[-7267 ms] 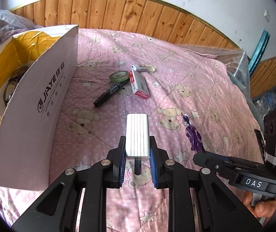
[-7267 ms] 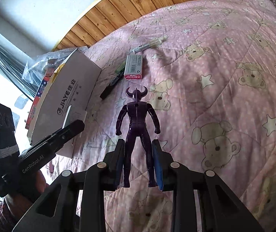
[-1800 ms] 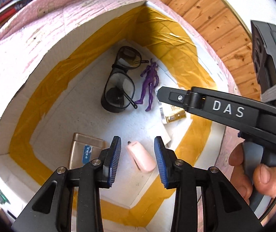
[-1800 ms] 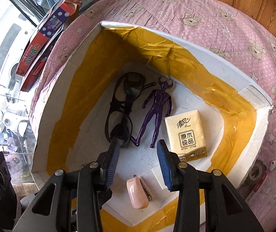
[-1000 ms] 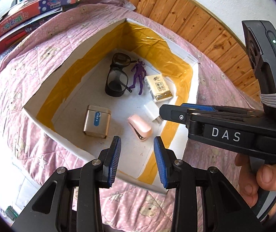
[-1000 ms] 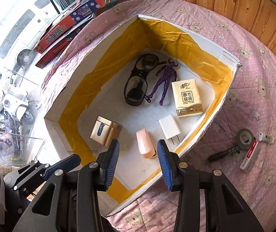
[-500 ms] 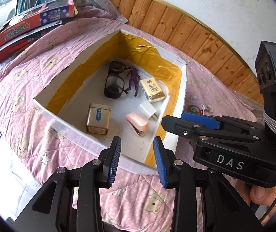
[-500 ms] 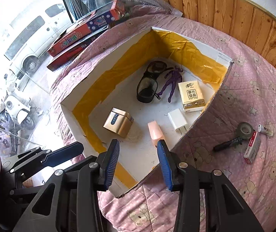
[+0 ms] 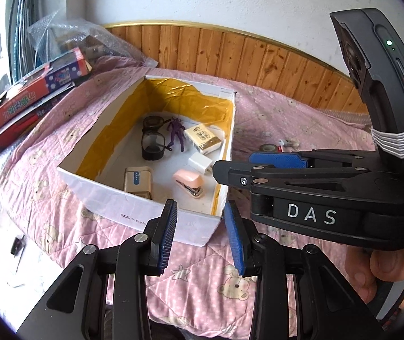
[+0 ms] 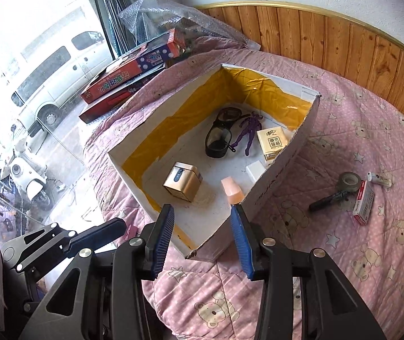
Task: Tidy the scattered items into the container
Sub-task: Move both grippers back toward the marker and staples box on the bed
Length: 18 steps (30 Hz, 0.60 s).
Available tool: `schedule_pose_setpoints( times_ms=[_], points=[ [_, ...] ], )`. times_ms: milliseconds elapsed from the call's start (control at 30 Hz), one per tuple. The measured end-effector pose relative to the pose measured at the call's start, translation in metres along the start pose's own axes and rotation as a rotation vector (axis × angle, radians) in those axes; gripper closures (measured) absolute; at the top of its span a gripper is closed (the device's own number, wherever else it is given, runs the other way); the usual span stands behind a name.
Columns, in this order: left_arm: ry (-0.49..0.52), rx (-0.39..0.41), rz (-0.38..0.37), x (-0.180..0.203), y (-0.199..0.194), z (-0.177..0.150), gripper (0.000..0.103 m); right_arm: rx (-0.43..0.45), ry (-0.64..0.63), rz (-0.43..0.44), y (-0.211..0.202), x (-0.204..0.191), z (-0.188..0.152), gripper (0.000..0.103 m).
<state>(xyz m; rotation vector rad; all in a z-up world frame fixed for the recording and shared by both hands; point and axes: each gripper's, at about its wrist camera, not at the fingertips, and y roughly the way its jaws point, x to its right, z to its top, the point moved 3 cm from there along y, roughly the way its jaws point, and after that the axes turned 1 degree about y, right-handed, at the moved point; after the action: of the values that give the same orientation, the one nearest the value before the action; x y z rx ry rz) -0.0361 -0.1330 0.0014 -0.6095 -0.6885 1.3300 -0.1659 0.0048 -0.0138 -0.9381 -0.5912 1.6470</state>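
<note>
A white cardboard box [image 9: 173, 221] lined with yellow tape sits on the pink bear quilt; it also shows in the right wrist view [image 10: 275, 175]. Inside lie a purple figure [image 9: 177, 134], black glasses [image 9: 152, 141], a tissue pack [image 9: 203, 138], a white charger [image 9: 200, 163], a pink stapler [image 9: 189, 182] and a gold box [image 9: 137, 178]. On the quilt to the right lie a tape roll [image 10: 349, 182], a black marker [image 10: 327, 199], a red-white box [image 10: 363, 202] and a small white tube [image 10: 378, 178]. My left gripper [image 9: 202, 236] and right gripper [image 10: 202, 236] are open and empty, near the box's front corner.
Red game boxes [image 10: 129, 70] and bubble wrap [image 10: 162, 14] lie on the far left of the bed. A wooden panel wall [image 9: 258, 56] runs behind. The bed's edge drops to the floor [image 9: 3, 255] on the left. A window [image 10: 32, 56] is at left.
Both grippers have pulled back and up from over the box, open and empty. The figure and charger they held earlier now lie inside the box.
</note>
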Motion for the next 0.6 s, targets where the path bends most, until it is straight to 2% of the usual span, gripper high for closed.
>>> schedule_pose_setpoints(
  times_ms=[200, 467, 600],
  points=[
    [0.060, 0.014, 0.005, 0.011, -0.002, -0.018, 0.065, 0.059, 0.038, -0.005, -0.015, 0.007, -0.024, 0.054],
    [0.122, 0.036, 0.010, 0.030, -0.004, -0.031, 0.065, 0.091, 0.109, 0.010, -0.022, 0.025, -0.053, 0.054],
    [0.163, 0.049, 0.004, 0.041, -0.004, -0.033, 0.065, 0.161, 0.146, 0.014, -0.035, 0.035, -0.063, 0.054]
  ],
)
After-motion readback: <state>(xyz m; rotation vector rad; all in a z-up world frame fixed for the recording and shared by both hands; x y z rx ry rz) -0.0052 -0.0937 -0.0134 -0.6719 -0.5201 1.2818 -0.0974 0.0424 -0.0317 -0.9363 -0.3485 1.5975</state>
